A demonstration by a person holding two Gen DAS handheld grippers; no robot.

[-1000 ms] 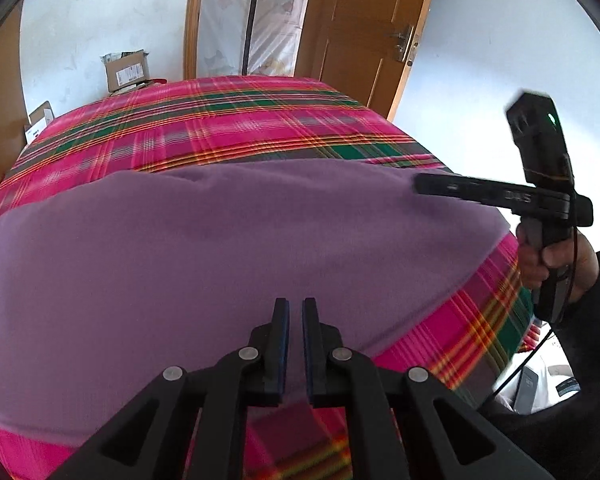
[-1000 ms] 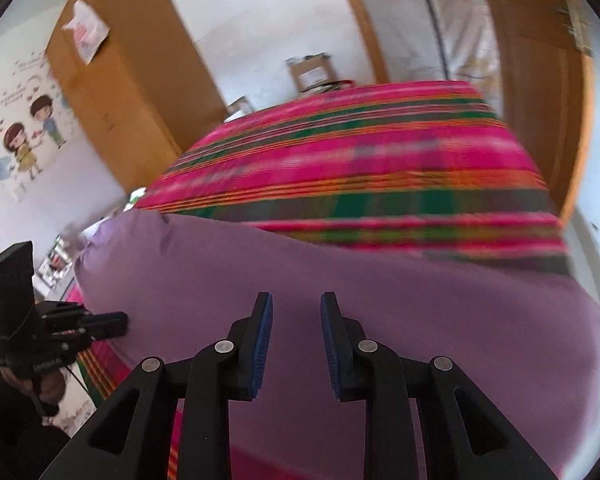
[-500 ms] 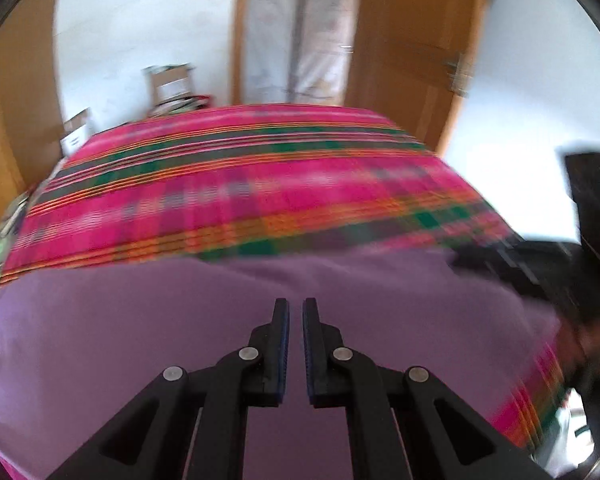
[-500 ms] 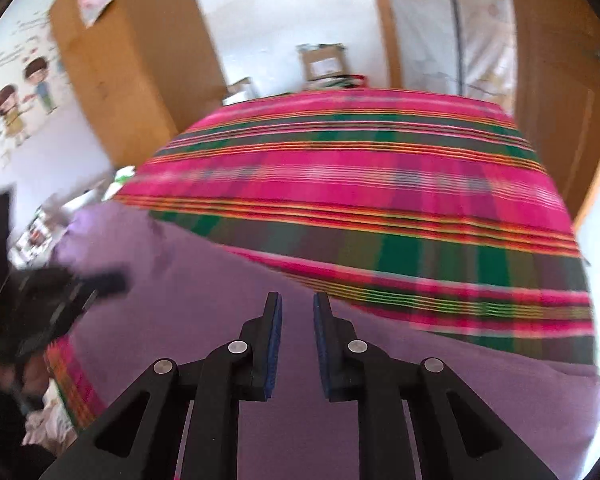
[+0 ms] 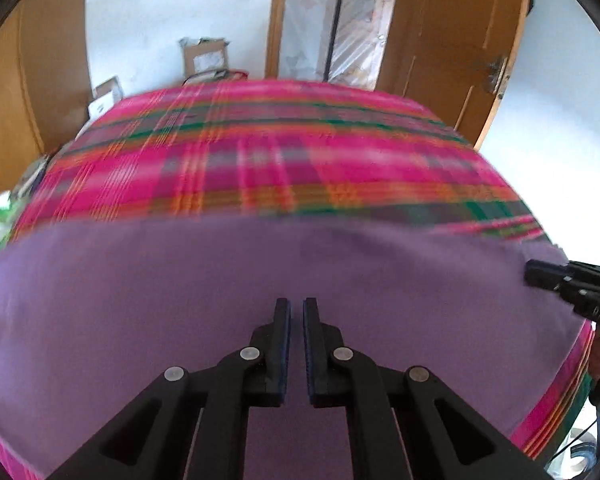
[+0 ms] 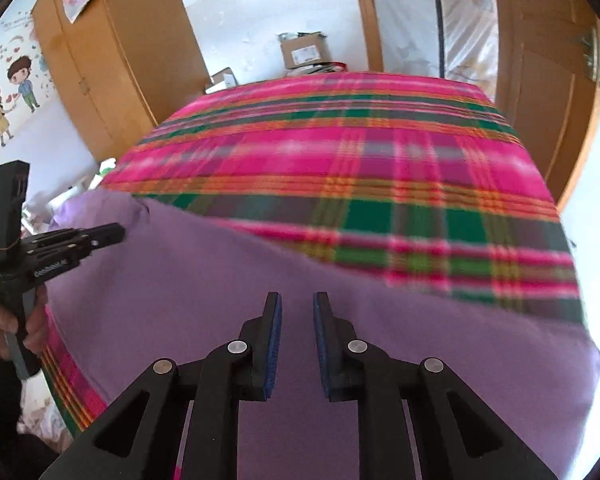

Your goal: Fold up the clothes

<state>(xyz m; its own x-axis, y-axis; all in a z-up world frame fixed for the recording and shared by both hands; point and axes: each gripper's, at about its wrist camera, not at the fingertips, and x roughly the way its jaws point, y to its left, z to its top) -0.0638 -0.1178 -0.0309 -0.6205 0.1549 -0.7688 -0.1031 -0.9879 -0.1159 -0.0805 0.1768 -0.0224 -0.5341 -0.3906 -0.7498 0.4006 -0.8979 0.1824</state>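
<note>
A purple garment [image 5: 260,264] lies spread flat over the near part of a bed with a pink plaid cover [image 5: 260,152]. My left gripper [image 5: 296,304] hovers over the garment's middle, jaws almost together and empty. At the right edge of that view, my right gripper [image 5: 540,276] reaches over the garment's right corner. In the right wrist view the garment [image 6: 220,288] fills the foreground below the plaid cover [image 6: 340,152]. My right gripper [image 6: 297,298] is above it, jaws a little apart, nothing between them. The left gripper [image 6: 116,232] points in over the garment's left end.
A wooden wardrobe [image 6: 112,60] stands left of the bed and a wooden door [image 5: 452,48] at the far right. Cardboard boxes [image 6: 304,50] sit on the floor behind the bed. A hand [image 6: 4,320] holds the left gripper's handle beside the bed's near left edge.
The right gripper's jaws have narrowed. The left gripper has swung across the garment, and the right gripper now sits lower at the garment's right corner.
</note>
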